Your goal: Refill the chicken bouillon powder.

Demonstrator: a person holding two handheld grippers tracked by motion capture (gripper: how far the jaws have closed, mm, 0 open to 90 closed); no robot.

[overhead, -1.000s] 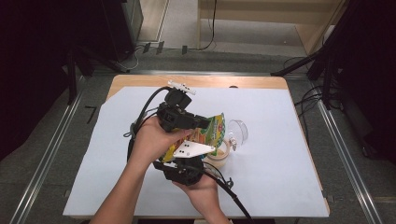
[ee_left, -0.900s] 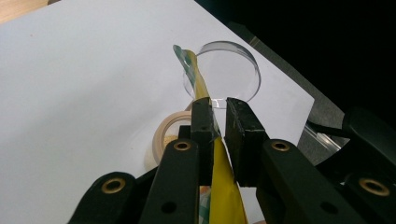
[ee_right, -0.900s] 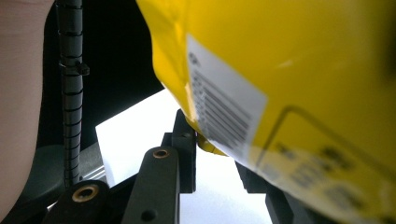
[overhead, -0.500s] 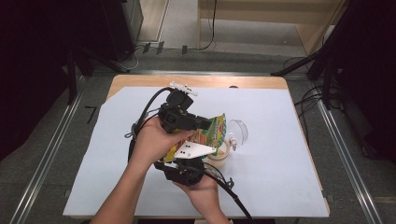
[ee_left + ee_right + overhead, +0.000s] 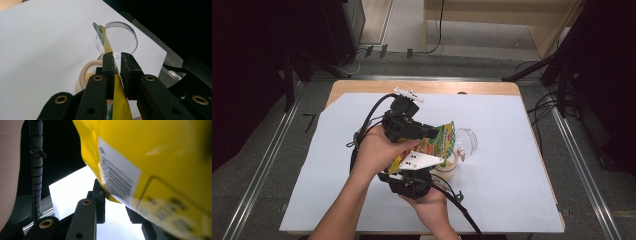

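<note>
High view first: two hands hold a yellow and green snack bag (image 5: 432, 147) between them, up over the worktop (image 5: 512, 190). The left gripper (image 5: 432, 134) is clamped on the bag near its top edge, and the right gripper (image 5: 414, 172) sits just below it and pinches the bag's lower corner. In the left gripper view the bag (image 5: 117, 100) goes straight away from the gripper (image 5: 116, 63), thin side up, with its long side pointing forward and its far tip (image 5: 98, 28) hanging over a small round cup (image 5: 90, 76). So the cup lies ahead of and below the left gripper, right under the bag's open end, and I think the next move is to tip the bag more so food falls in. The cup looks tan and smooth like paper, with pale yellow crumbs inside. Just past it stands a clear round lid (image 5: 120, 37), shiny like plastic, up on its edge and touching the cup's far rim. In the right gripper view the bag (image 5: 160, 165) is very close, glossy and crinkly, with a white barcode patch (image 5: 118, 180), and its corner sits between the jaws of that gripper (image 5: 115, 200), which are closed on it. The left gripper is the nearer one to the cup. White paper covers the worktop, flat and plain.
</note>
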